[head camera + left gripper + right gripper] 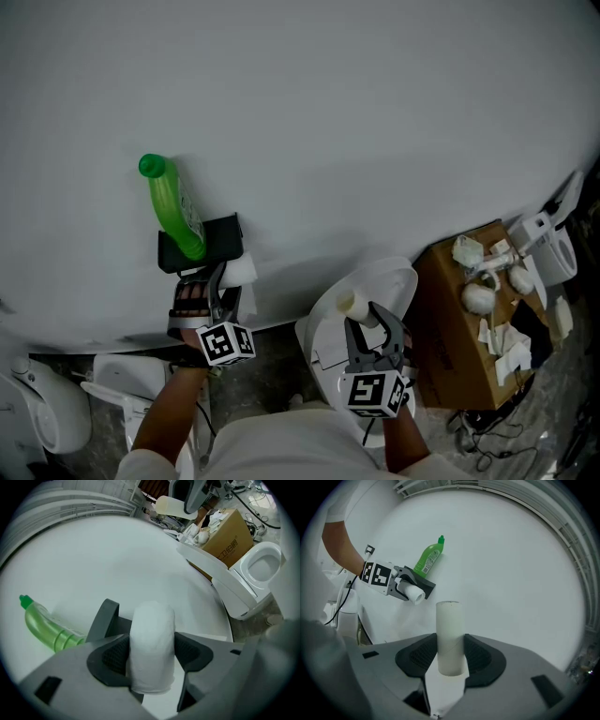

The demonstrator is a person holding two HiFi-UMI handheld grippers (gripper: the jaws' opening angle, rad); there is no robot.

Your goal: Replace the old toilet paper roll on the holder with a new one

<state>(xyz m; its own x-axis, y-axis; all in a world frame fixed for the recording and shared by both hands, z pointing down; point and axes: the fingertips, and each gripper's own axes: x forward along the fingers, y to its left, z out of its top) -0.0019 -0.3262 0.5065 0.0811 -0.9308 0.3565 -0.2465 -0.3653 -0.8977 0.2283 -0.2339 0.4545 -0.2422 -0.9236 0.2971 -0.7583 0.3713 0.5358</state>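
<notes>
- The new toilet paper roll (151, 644) is a fat white cylinder with a soft, slightly wrinkled paper surface. It stands on end between the dark ribbed pads of my left gripper (208, 289), which pinch it from both sides.
- That roll is right up by the black holder (105, 616) on the wall. I can't tell whether the two touch.
- The old roll (450, 634) is only a bare, smooth, off-white cardboard tube. It is upright in my right gripper (375, 330), with the jaws closed on its lower half, and is held well away from the holder.
- The holder is a dark, flat-sided bracket. A translucent green plastic bottle (172, 206) with a bent neck and green cap leans on top of it.
- Behind everything is a plain, smooth white wall (375, 103).
- Below my right gripper is a glossy white toilet (262, 566) with its lid raised.
- Beside the toilet is a brown cardboard box (450, 319), with crumpled white paper scraps (478, 298) on top.
</notes>
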